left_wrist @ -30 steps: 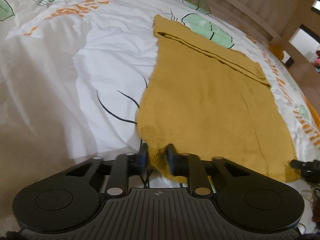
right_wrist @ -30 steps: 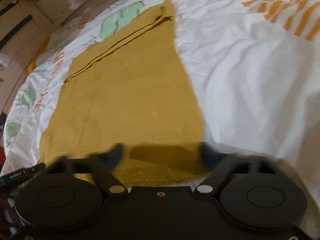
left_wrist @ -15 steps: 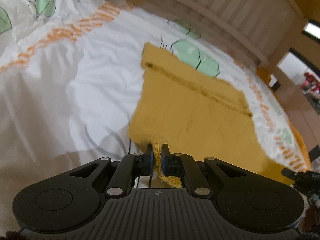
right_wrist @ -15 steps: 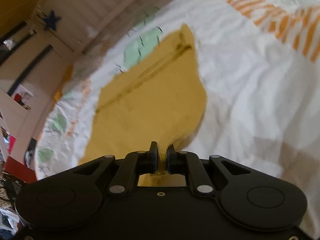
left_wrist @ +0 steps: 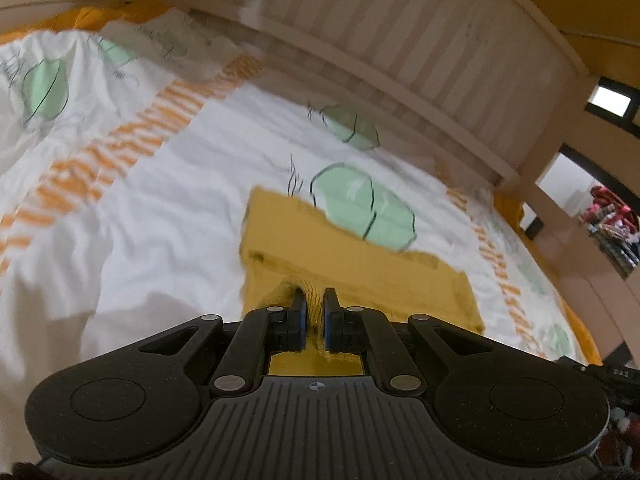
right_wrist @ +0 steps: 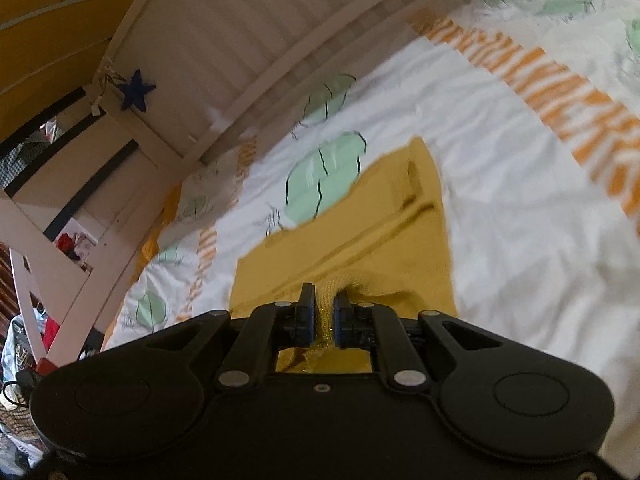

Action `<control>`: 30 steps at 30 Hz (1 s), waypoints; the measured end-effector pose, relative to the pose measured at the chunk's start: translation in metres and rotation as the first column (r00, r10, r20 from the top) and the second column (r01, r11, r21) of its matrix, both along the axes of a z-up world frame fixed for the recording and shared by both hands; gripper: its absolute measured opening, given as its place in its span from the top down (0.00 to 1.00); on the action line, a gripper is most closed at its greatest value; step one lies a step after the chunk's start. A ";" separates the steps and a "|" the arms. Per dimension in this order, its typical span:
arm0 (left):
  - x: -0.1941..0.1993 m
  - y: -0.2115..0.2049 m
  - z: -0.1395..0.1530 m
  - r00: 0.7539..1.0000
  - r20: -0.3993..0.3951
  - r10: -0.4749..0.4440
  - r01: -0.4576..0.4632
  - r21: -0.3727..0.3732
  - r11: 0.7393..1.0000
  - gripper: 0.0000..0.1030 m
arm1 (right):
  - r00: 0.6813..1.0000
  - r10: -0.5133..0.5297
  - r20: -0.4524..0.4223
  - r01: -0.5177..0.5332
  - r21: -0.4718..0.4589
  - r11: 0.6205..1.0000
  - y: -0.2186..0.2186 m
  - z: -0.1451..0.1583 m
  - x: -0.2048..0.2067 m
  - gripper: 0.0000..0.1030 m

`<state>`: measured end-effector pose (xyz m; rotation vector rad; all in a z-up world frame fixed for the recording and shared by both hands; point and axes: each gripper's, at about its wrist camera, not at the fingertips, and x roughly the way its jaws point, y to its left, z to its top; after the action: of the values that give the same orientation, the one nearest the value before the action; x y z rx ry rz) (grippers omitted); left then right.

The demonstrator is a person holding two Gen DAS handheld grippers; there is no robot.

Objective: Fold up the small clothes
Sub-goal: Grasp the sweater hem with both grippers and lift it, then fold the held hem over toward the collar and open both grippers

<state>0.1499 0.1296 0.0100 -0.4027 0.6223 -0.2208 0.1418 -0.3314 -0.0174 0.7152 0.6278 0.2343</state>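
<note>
Room: We see a bedroom with mustard-coloured walls, and a pale slatted wooden bed rail (left_wrist: 400,52) curving along the far side of the bed.
Bed: A white, rumpled bed cover (left_wrist: 168,216) spreads across both views, printed with soft green leaf shapes and bands of orange dashes.
Garment: A mustard-yellow knit garment (left_wrist: 360,264) lies on the cover near the rail, its far part flat with a ridge-like seam running across it, its near edge raised off the bed.
Left tool: The black left tool (left_wrist: 315,304) has its two fingers pressed together on a bunched fold of the yellow knit.
Right tool: The black right tool (right_wrist: 324,306) is likewise clamped on a bunch of the same garment's near edge.
Star: A small dark blue star (right_wrist: 136,90) hangs on the white post beside the rail.
</note>
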 end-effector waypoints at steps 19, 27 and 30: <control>0.153 -0.019 -0.021 0.997 0.031 0.065 -0.065 0.031 0.997 0.93 | 0.999 -0.054 -0.003 0.054 -0.044 0.998 -0.021 -0.029 0.163 0.85; 0.201 -0.028 -0.056 0.994 -0.032 0.105 -0.103 0.079 0.992 0.93 | 0.996 -0.063 -0.062 0.056 -0.098 0.994 -0.018 -0.058 0.211 0.84; 0.214 -0.026 -0.066 0.990 -0.057 0.126 -0.122 0.068 0.990 0.93 | 0.994 -0.070 -0.080 0.061 -0.109 0.992 -0.017 -0.067 0.222 0.84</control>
<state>0.3635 0.1038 -0.0564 -0.3862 0.6604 -0.0697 0.3642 -0.3483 -0.0843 0.6438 0.6899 0.1097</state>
